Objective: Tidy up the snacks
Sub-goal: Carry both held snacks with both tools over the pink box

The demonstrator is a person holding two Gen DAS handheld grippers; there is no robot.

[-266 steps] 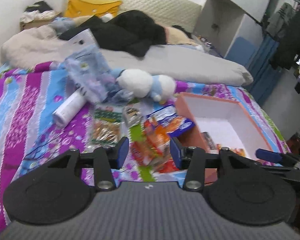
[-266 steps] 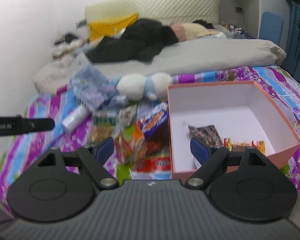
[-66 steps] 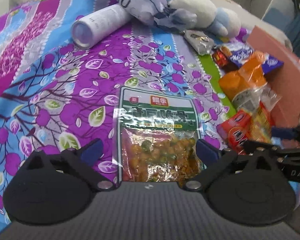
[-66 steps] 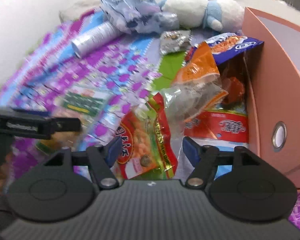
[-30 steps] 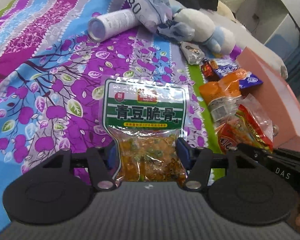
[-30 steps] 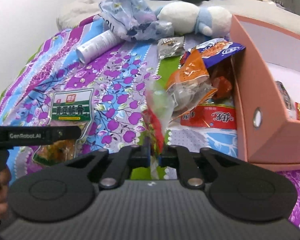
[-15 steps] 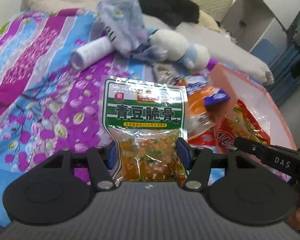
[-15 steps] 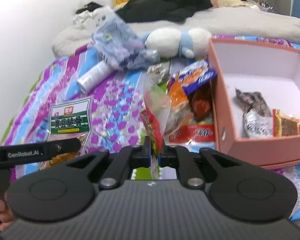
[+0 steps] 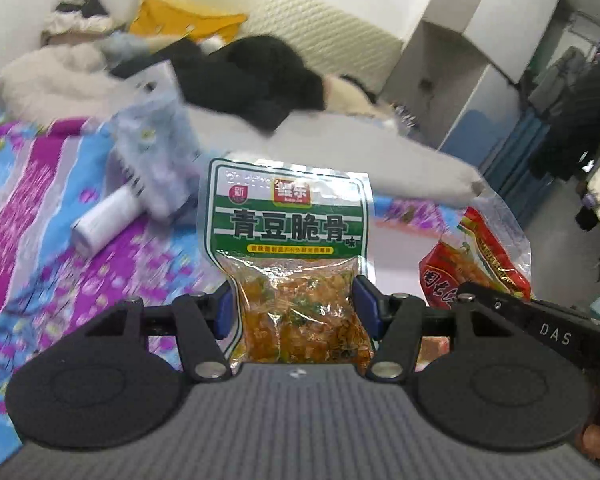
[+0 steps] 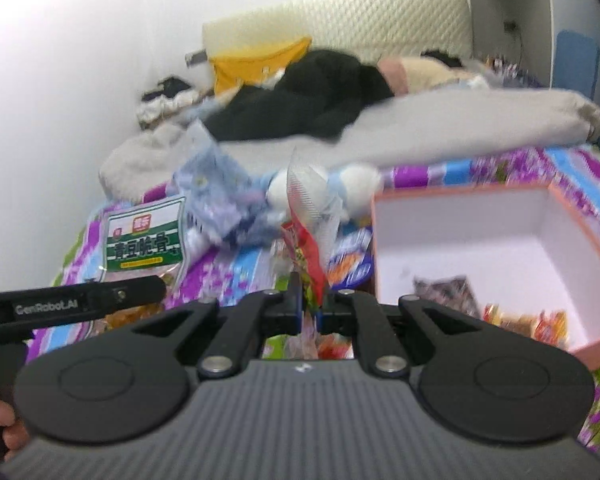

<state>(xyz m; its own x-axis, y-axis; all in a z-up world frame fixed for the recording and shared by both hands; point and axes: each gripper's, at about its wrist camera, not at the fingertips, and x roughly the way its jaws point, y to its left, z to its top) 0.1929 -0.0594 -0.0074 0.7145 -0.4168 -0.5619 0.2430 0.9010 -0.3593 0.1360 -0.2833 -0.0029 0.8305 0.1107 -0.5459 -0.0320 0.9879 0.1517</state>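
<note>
My left gripper (image 9: 293, 307) is shut on a green-labelled pea snack bag (image 9: 290, 236) and holds it upright, lifted off the bed; the bag also shows in the right wrist view (image 10: 142, 242). My right gripper (image 10: 309, 312) is shut on a red snack bag (image 10: 305, 256), held edge-on above the bed; the same bag shows in the left wrist view (image 9: 476, 260). The pink box (image 10: 580, 220) sits open to the right of my right gripper, with a few snack packets (image 10: 524, 320) inside. A blue snack bag (image 10: 350, 264) lies by the box's left wall.
A white tube (image 9: 104, 220), a crumpled blue bag (image 9: 156, 152) and a plush toy (image 10: 348, 184) lie on the purple floral bedspread (image 9: 32, 208). Pillows, a grey quilt and dark clothes are piled behind. A white cabinet stands at the right.
Both grippers have risen and tilted up with their bags held fast. The bed has dropped lower in both views, and the box interior shows more fully on the right.
</note>
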